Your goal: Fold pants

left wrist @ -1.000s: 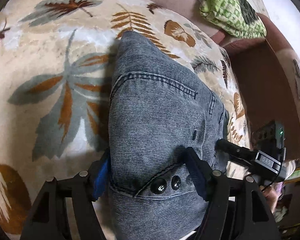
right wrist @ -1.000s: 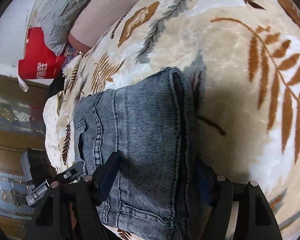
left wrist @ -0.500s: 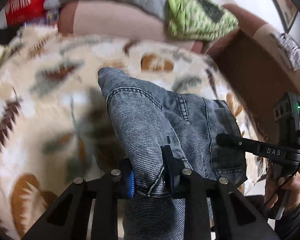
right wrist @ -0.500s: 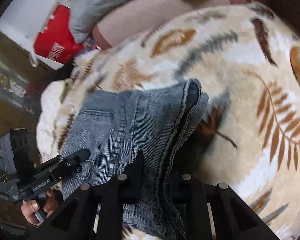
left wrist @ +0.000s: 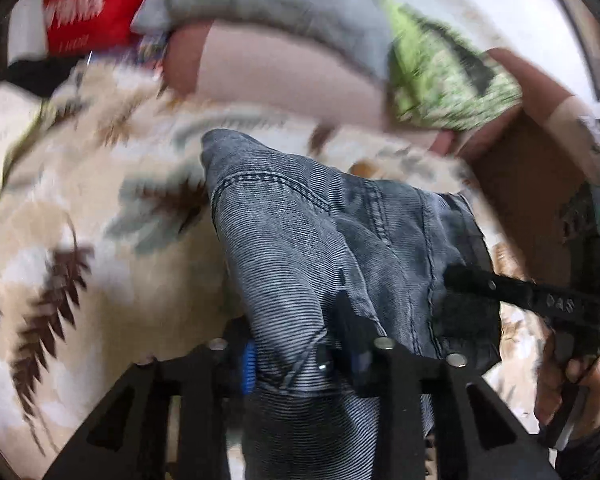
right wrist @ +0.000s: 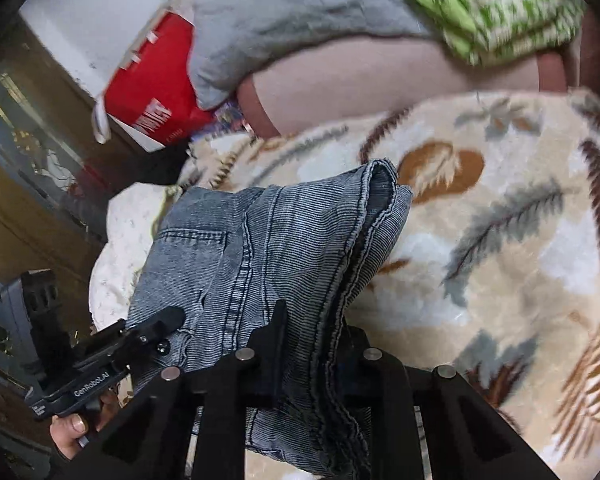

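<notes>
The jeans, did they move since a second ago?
Yes. The jeans have been lifted off the leaf blanket, bunched up by the left gripper and right gripper.

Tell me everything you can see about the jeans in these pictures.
The jeans are grey-blue washed denim with fine ribbing, stitched seams, a patch pocket and metal buttons near the waist. They are folded into a thick bundle, its near end raised off the leaf-patterned blanket. The left tongs and right tongs each pinch that end.
</notes>
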Motion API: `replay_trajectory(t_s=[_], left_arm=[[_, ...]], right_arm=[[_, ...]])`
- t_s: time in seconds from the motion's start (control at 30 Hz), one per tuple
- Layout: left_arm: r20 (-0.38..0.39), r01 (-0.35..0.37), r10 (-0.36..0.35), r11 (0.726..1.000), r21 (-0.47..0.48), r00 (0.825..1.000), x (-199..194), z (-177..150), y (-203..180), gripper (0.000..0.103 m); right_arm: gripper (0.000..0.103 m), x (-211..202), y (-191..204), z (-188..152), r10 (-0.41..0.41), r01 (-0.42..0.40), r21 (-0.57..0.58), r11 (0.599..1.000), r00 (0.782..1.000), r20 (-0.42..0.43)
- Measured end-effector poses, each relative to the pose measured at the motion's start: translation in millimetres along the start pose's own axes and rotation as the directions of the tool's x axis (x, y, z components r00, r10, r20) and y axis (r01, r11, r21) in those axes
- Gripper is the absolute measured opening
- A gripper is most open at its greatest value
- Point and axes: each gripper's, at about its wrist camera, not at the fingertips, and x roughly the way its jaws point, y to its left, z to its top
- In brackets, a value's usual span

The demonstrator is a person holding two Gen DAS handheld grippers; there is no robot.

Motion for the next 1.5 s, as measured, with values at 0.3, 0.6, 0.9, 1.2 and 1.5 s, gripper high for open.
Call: replay_trajectory(t_s=[0.3, 0.6, 0.9, 1.2, 1.5], left_arm=[[0.046, -0.124, 0.124, 0.992, -0.018, 0.991, -5.0, -36.2, 12.3, 0.071], [0.029, -0.262, 0.261, 0.958, 0.116, 0.965, -5.3, -67.1, -11.8, 0.072], [0.137, -0.281, 0.265, 0.953, 0.111, 0.955, -52.5, -87.9, -31.1, 0.072], [0.139, -0.269, 0.255, 0.958, 0.099, 0.957, -70.2, -118.2, -41.3, 0.072], [0.115, -0.296, 0.285, 0.951, 0.089, 0.951, -69.1, -129.8, -41.3, 0.072]], right_arm=[[0.037, 15.9, -5.8, -45.7, -0.141, 0.141, -0.006, 0.990, 0.990, 0.019], [0.062, 22.8, 18.5, -102.4, -0.326, 0.323, -0.200, 0.925, 0.945, 0.018], [0.082, -45.5, 43.3, -124.2, -0.340, 0.370, -0.171, 0.913, 0.923, 0.183], [0.084, -58.6, 43.0, -177.1, -0.385, 0.422, -0.144, 0.895, 0.894, 0.228], [0.086, -51.0, 39.0, -187.6, -0.386, 0.419, -0.144, 0.896, 0.898, 0.213]])
